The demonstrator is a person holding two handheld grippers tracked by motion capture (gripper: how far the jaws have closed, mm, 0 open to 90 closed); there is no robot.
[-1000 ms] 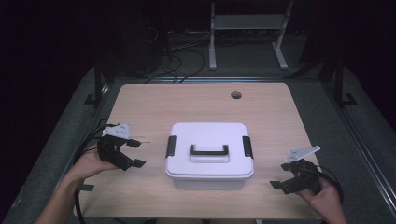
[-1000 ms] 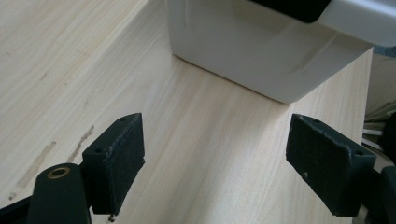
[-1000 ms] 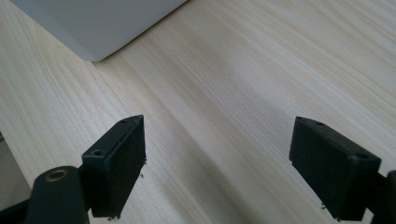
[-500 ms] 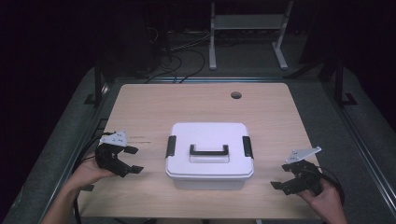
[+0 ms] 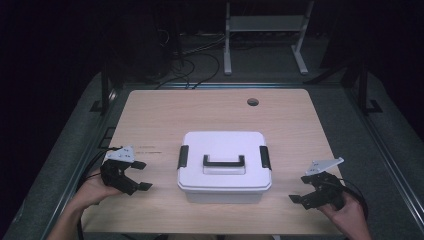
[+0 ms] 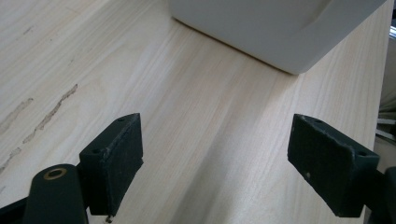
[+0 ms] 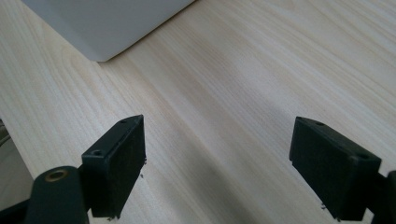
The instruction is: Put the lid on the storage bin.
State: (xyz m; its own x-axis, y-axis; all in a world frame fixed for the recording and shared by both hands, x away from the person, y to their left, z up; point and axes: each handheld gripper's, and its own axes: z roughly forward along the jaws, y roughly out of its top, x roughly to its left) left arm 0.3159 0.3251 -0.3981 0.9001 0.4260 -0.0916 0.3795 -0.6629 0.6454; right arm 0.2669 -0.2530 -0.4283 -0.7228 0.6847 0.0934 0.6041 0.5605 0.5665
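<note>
Left gripper (image 5: 131,176) and right gripper (image 5: 311,192) rest low on the table (image 5: 165,115), jaws apart and empty. The box (image 5: 224,167) sits between them, latches (image 5: 183,156) shut. Risk: a one-sided push could slide the box instead of opening it.

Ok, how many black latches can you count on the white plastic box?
2 on the white plastic box: one black latch on its left end, one black latch on its right end. Any on the far side would be hidden.
</note>
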